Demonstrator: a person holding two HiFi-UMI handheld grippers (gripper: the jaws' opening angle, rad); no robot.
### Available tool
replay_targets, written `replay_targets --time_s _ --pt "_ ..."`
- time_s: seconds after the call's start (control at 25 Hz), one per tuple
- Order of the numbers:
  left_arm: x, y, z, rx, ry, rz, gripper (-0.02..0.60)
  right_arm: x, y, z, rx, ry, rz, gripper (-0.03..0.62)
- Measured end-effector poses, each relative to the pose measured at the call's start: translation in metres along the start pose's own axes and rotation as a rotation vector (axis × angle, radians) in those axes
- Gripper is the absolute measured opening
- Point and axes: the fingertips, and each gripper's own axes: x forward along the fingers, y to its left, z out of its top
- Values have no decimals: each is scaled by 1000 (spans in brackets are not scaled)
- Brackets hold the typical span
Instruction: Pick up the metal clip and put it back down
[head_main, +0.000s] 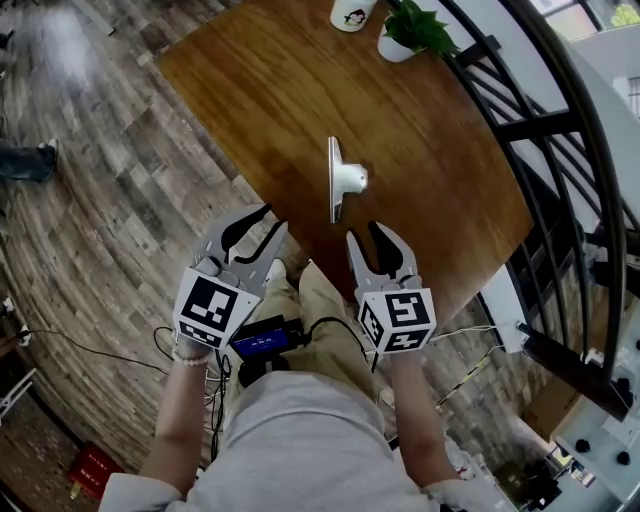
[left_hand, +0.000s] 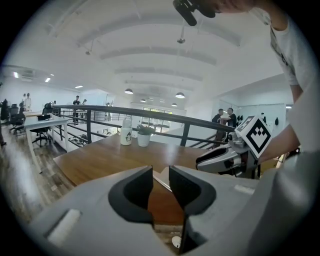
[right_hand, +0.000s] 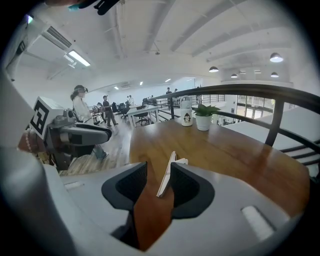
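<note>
**At the table's near edge: clip untouched, both grippers empty**

On the table the clip lies near the middle. It shows as a thin metal strip with a white part on its right side, and nothing stands close to it. At the near edge the left gripper and the right gripper hover side by side, short of the clip and not touching it. The jaws of both stand apart by a narrow gap with nothing between them. The right gripper view shows the clip lined up beyond that gap, on the table ahead.

Assessment: the approach is in hand and the pick-up has not begun. The right gripper looks the better placed. The next move calls for a reach forward and down until the jaws straddle the strip across its flat faces, then a close. The strip is slim and may tip or slide on the smooth wood if one jaw meets it first.

Surface: dark polished wood with a rounded outline. A white bottle and a potted plant stand at the far edge, well apart from the clip.

Room: an open office on an upper level. A black railing curves past the table's right side, and a plank floor lies to the left. Desks and people show in the distance.
</note>
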Motion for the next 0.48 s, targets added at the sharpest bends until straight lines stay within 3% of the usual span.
replay_targets --time_s 0.24,0.48 --pt "23 4 -8 12 29 2 94 23 -19 -9 21 39 17 158" --pt "38 9 -20 -24 52 19 94 46 -36 -14 44 62 15 158"
